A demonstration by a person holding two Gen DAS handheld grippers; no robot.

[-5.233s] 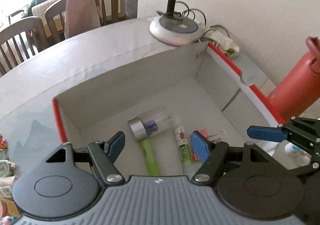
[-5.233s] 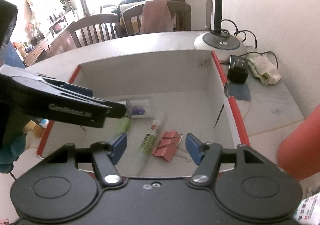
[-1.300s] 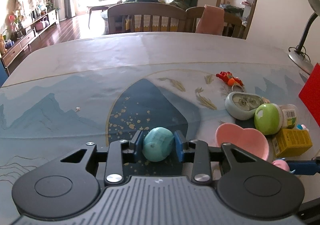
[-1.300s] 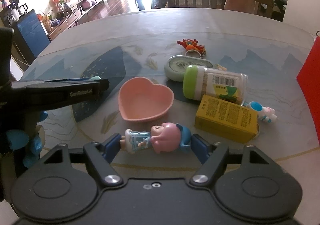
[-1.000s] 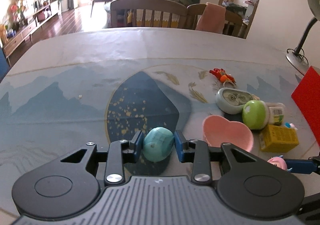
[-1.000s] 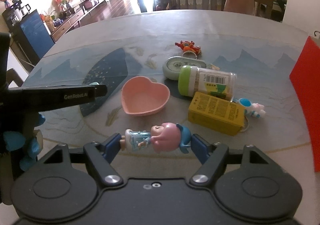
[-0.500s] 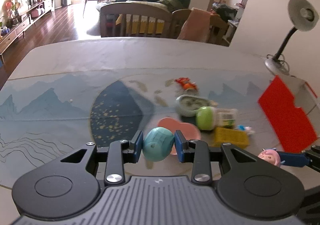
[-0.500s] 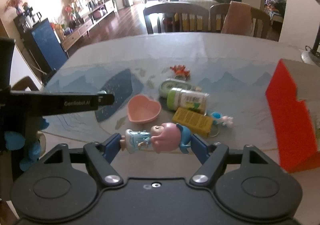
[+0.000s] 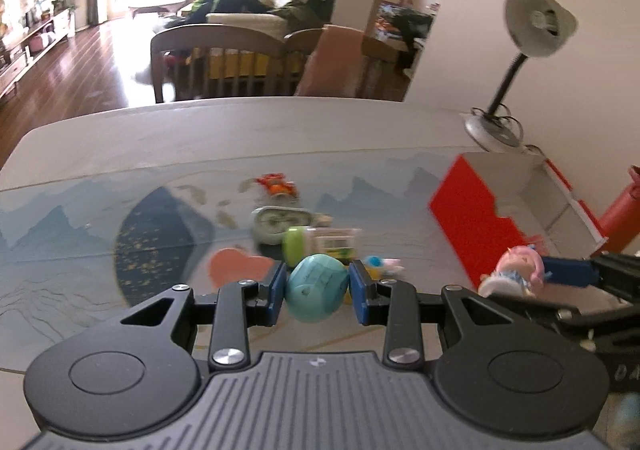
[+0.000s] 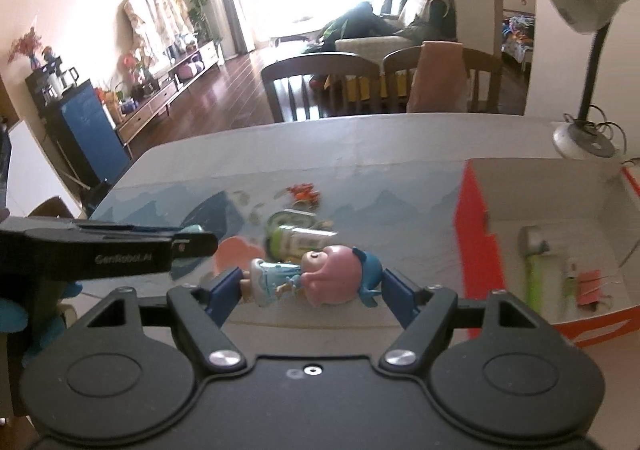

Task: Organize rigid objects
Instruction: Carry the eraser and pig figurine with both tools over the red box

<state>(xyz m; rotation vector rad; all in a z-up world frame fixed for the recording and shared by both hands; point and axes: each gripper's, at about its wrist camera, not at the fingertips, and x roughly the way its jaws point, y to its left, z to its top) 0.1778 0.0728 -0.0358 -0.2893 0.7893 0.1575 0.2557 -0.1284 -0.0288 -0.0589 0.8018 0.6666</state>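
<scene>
Both loads now ride well above the table, higher than half a second ago; left gripper pinches the teal egg, right gripper pinches the pink-headed doll lengthwise; the red box, newly in fuller view at right, is the likely destination; transport has begun.
</scene>
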